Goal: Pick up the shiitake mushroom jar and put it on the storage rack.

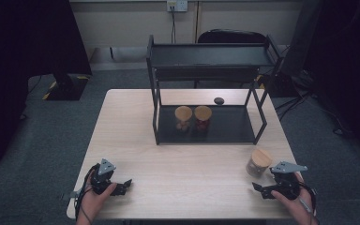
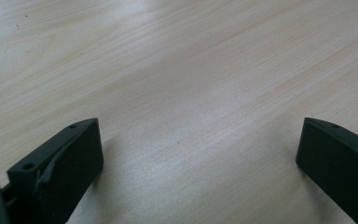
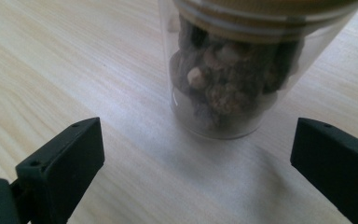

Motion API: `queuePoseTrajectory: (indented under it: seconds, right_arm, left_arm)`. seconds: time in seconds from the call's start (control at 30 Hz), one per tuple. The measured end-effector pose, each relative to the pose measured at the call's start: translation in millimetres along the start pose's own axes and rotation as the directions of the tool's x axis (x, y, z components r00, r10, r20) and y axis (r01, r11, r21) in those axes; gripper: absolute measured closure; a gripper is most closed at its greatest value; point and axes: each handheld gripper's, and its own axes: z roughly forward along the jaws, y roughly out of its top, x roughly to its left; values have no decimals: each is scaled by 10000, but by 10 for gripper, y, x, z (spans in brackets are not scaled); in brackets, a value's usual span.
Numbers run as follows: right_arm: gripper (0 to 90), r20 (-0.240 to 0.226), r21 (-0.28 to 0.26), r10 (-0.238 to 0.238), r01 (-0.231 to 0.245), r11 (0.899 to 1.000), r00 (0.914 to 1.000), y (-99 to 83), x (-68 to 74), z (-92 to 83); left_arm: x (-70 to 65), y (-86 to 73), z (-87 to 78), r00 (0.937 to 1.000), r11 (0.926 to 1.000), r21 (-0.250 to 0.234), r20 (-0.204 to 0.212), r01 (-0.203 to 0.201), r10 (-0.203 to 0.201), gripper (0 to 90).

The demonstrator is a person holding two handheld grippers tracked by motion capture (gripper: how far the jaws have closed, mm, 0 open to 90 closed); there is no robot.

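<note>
A clear jar with a wooden lid stands on the table at the front right; brown lumpy contents show through its wall. My right gripper rests just in front of the jar, open, its jaws wide apart and short of the glass. At the front left, my left gripper lies open over bare wood with nothing between its jaws. Two more lidded jars stand side by side on the lower shelf of a black rack.
The black two-tier rack has an empty top tray and stands at the back middle of the wooden table. A small dark object lies behind the rack. A chair and dark stands sit beyond the table.
</note>
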Motion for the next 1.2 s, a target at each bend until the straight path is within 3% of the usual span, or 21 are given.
queuePoseTrajectory:
  seconds: [0.17,0.47,0.9,1.2]
  right_arm:
    - [20,51,-101,15,-14,9999,10000,35,-9,20]
    - [46,130,-294,460,-456,9985,9989,112,-52,86]
    - [168,343,-649,721,-697,9955,9968,203,-97,207]
    - [251,531,-895,583,-534,9946,9969,221,-82,246]
  left_arm:
    - [0,0,0,10000,10000,-3,1,7,-7,2]
    - [0,0,0,10000,10000,-2,2,6,-6,2]
    - [0,0,0,10000,10000,2,3,0,0,2]
    - [0,0,0,10000,10000,1,4,3,-3,2]
